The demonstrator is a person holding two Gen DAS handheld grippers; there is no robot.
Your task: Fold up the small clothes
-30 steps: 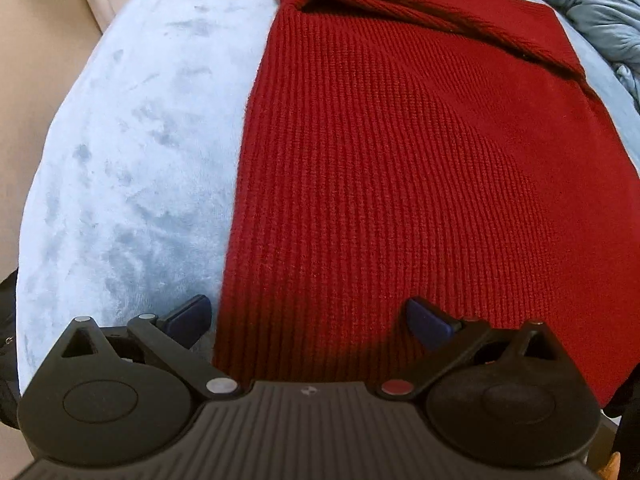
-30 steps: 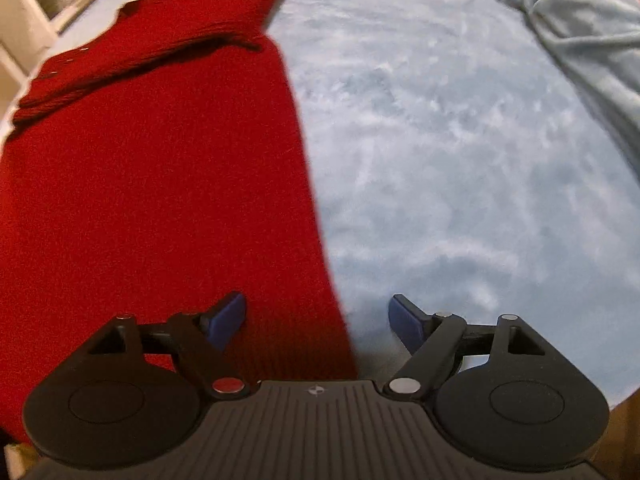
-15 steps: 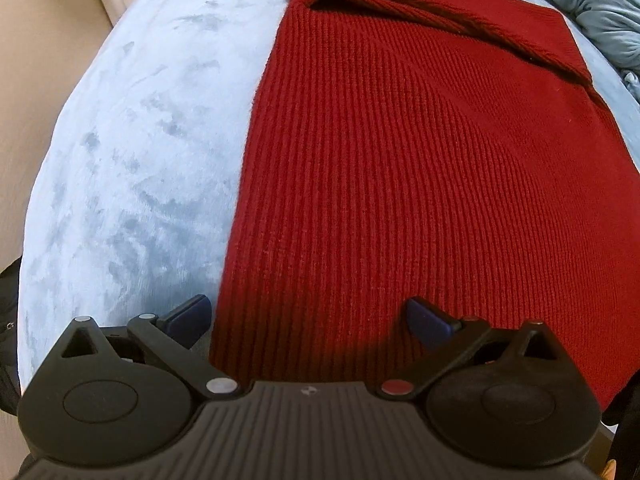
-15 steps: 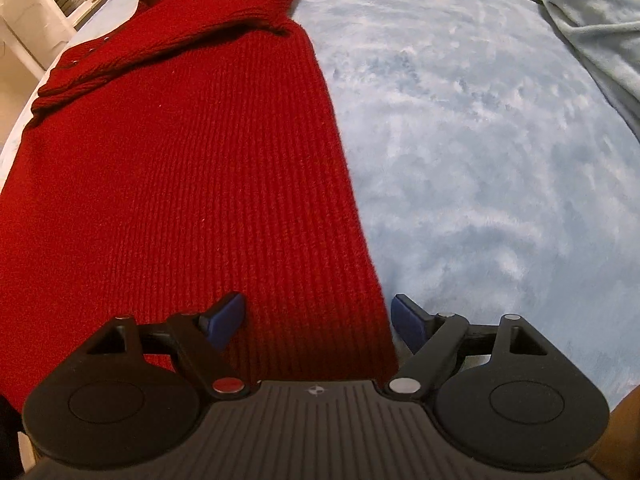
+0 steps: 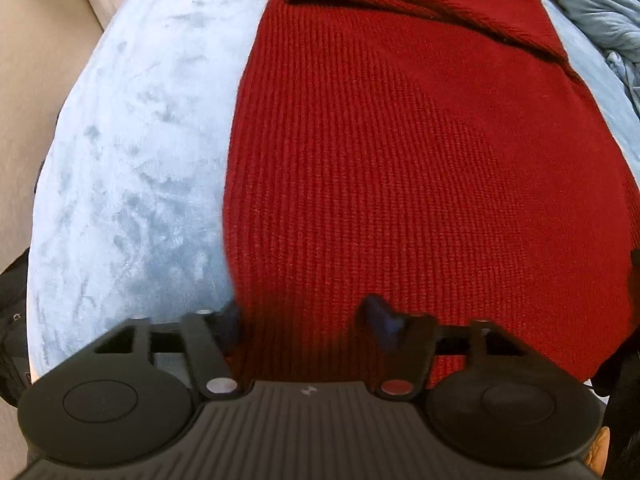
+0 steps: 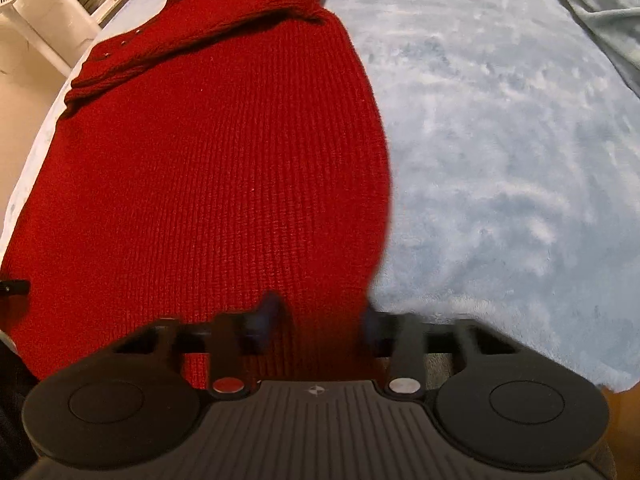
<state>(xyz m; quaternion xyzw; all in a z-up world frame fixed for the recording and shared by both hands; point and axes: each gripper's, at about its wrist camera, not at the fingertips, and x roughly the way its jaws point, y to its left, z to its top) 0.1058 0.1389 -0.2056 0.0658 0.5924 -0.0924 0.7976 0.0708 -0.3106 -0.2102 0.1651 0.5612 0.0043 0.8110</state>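
Note:
A red ribbed knit sweater (image 5: 400,160) lies flat on a pale blue plush blanket (image 5: 140,160), with its folded sleeve and collar at the far end. My left gripper (image 5: 304,314) straddles the near left corner of the hem. Its jaws are closing, with fabric between them that still looks flat. In the right wrist view, the same sweater (image 6: 220,160) fills the left half. My right gripper (image 6: 320,314) is at the near right corner of the hem. Its jaws are closing, and a narrow gathered strip of red knit is pinched between them.
Crumpled light blue bedding (image 5: 592,8) lies at the far right, and shows in the right wrist view as bedding (image 6: 600,8) too. A white fan (image 6: 24,8) and shelves stand beyond the bed's far left. Beige floor (image 5: 24,80) runs along the blanket's left edge.
Both grippers' jaws have narrowed over the sweater's near hem corners, the right far more than the left. Both views have shifted slightly, and the hem edge by each gripper has drawn inwards.

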